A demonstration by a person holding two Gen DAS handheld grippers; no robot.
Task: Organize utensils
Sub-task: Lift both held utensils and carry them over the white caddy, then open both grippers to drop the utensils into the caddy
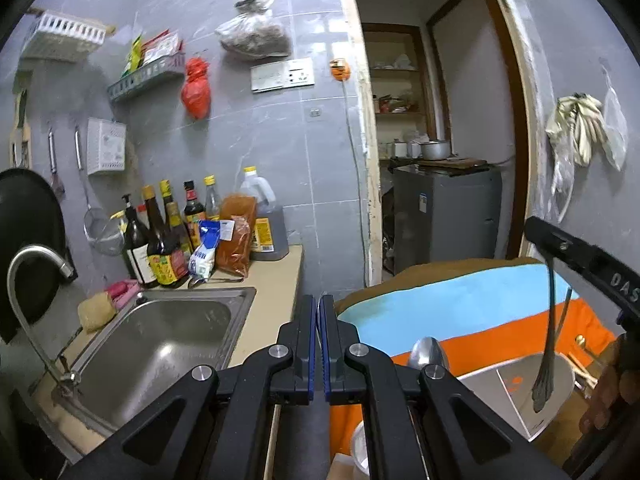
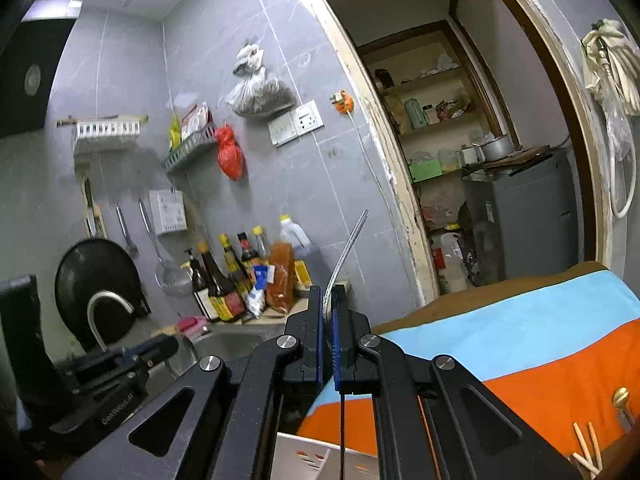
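My right gripper [image 2: 329,312] is shut on a metal fork [image 2: 349,246]. Its handle rises above the pads and its thin shaft drops below them. In the left wrist view the fork [image 1: 547,344] hangs tines down from that gripper [image 1: 550,258], over a white box [image 1: 516,394] with orange marks. My left gripper [image 1: 319,320] is shut, with only a pale sliver showing between the pads. A spoon bowl [image 1: 427,354] shows just right of its right finger. Whether the spoon is held I cannot tell. The left gripper [image 2: 170,346] sits low left in the right wrist view.
A steel sink [image 1: 168,344] with a tap [image 1: 36,260] lies left, with sauce bottles [image 1: 164,240] and packets behind it on the counter. A blue, orange and brown cloth [image 1: 460,304] covers the surface to the right. Chopsticks [image 2: 586,446] lie by the box. A doorway and grey cabinet [image 1: 444,216] stand beyond.
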